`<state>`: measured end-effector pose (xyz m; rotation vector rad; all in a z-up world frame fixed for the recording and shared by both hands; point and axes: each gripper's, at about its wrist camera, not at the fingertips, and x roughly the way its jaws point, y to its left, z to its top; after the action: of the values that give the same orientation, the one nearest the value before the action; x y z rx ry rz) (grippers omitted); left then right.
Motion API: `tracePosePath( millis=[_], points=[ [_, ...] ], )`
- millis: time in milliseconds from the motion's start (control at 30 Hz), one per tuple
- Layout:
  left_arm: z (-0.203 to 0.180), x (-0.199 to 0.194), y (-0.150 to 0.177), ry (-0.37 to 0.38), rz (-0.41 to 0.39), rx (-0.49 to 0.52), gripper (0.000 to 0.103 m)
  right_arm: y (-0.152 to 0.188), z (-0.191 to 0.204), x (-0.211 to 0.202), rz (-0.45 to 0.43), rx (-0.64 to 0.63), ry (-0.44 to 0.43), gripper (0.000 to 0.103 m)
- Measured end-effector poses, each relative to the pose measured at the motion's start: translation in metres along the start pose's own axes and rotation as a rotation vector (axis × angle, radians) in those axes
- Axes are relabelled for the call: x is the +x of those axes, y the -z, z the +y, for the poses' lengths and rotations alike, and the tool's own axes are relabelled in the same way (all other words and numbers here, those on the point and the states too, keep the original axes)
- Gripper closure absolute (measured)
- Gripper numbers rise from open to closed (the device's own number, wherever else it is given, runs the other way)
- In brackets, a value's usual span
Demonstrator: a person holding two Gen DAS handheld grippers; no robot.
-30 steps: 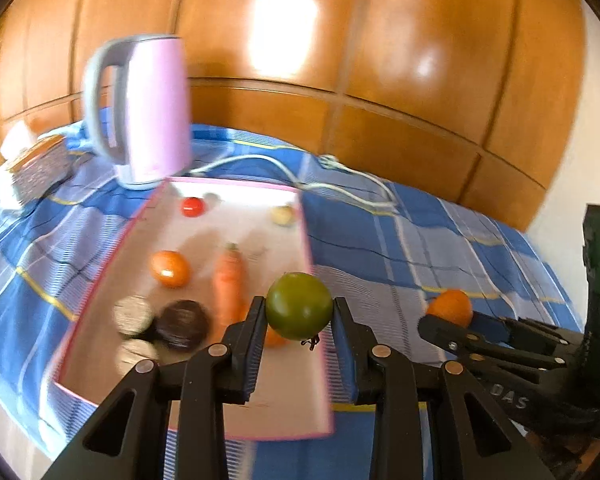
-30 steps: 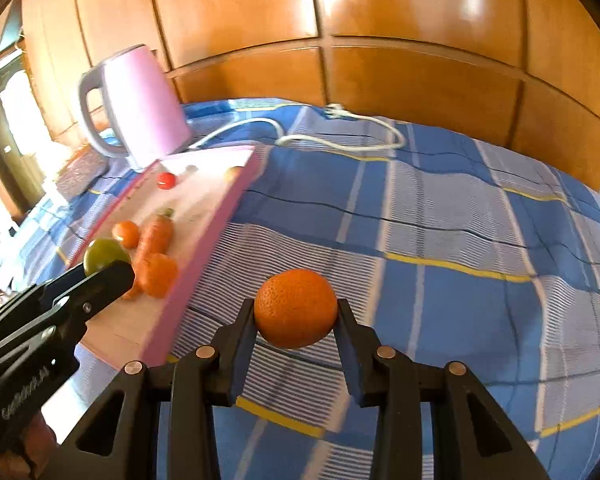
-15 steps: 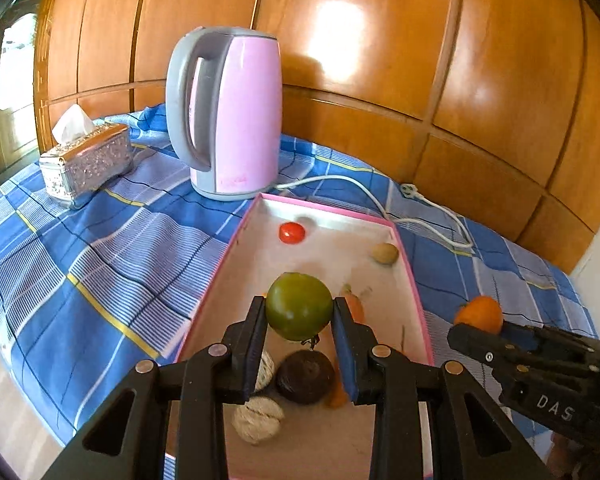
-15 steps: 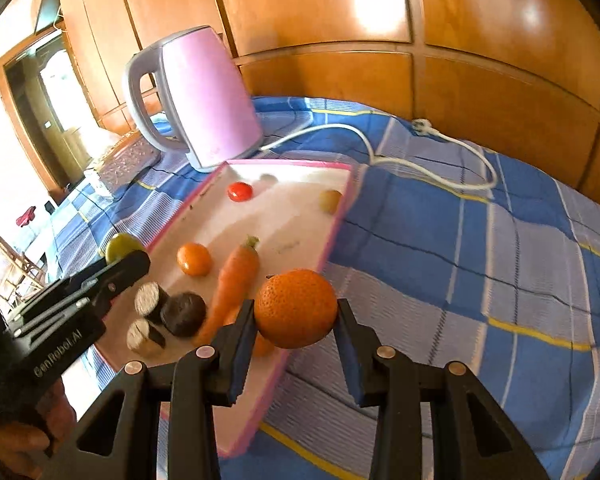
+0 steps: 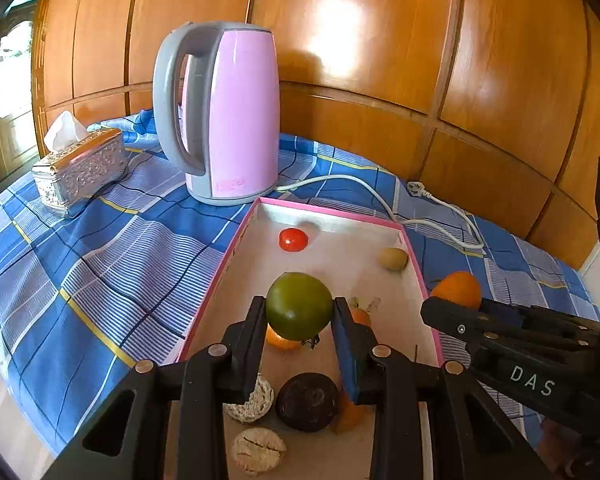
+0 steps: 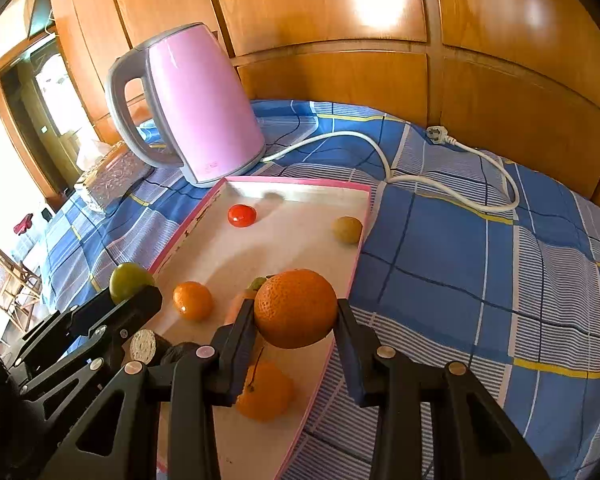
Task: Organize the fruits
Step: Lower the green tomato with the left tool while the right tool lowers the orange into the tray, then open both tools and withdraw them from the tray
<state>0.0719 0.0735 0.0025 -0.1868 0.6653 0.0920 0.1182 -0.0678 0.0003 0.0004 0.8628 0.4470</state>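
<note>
Left wrist view: left gripper (image 5: 299, 312) clamps a green fruit (image 5: 299, 306) above the tray (image 5: 236, 246); right gripper (image 6: 296, 312) clamps an orange (image 6: 296, 308), seemingly over its edge.

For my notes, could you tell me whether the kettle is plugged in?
Unplugged: the kettle's plug lies loose on the tablecloth.

Both claws, carrying green fruit (image 5: 299, 306) and orange (image 6: 295, 308), have swung over the tray (image 6: 300, 185).

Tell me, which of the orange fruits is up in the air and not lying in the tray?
The big orange clamped in the right gripper. The smaller orange fruit and another lie loose on the tray.
</note>
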Motion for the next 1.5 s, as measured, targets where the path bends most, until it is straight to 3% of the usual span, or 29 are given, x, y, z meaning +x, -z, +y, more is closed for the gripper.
tracePosePath(
  millis=[600,733,1500],
  points=[
    [0.002,0.02,-0.001,0.0,0.037,-0.006,0.069,-0.002,0.0,0.02,0.031,0.01,0.008,0.063],
    [0.004,0.022,-0.001,-0.011,0.037,-0.014,0.057,-0.001,-0.001,0.023,0.036,0.012,0.005,0.063],
    [0.005,-0.008,0.014,-0.055,0.018,-0.028,0.057,0.026,0.004,-0.006,0.018,0.014,0.005,0.062]
  ],
)
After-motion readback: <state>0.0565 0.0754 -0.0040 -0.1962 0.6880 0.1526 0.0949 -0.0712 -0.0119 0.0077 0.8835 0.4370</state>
